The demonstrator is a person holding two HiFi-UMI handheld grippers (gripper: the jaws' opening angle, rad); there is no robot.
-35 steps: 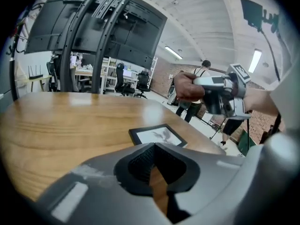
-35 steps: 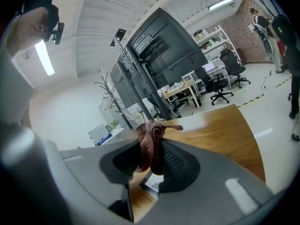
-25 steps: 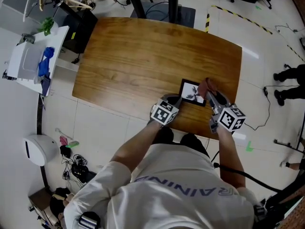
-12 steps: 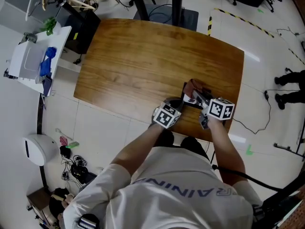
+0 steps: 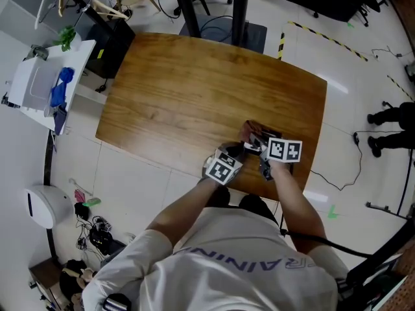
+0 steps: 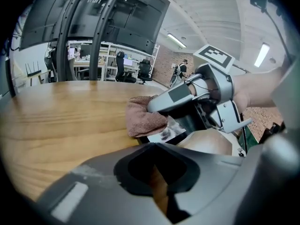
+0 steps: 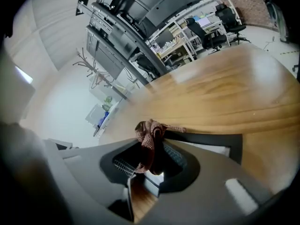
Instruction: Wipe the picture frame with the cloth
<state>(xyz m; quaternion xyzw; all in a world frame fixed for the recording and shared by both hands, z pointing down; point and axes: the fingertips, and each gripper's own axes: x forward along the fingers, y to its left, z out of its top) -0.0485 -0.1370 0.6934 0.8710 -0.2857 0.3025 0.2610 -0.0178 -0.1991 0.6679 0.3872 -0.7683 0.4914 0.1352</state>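
**Near to far.** The left gripper (image 6: 153, 149) lay at the near edge of the picture frame (image 6: 168, 130). Its jaws were drawn almost together, with only a sliver of wood showing between them. The right gripper (image 7: 151, 150), over the frame, had its jaws clamped on the bunched brown cloth (image 7: 149, 134), which lay against the frame's far edge. The frame lay flat, with the near edge of the wooden table (image 5: 194, 89) just before it.
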